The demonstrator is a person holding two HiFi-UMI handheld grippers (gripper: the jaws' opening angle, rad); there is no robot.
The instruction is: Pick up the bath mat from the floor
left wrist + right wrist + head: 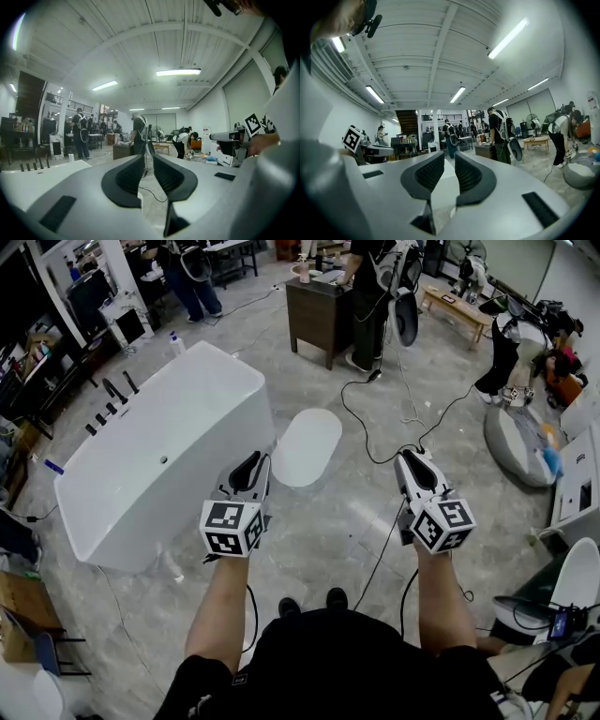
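Beyond left hand-held gripper (pixel 251 468) lies bath mat (pixel 307 446).

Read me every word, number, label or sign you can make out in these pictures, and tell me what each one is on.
No text here can be read.
Left marker cube: black-and-white square patterns only, no letters or digits.
Right marker cube: the same, patterns only.
Wall notice: too small to read.
Lit screen: too small and blurred to read.

The head view looks steeply down, cabinet (pixel 319 310) at twelve o'clock. Both gripper views face it, level.
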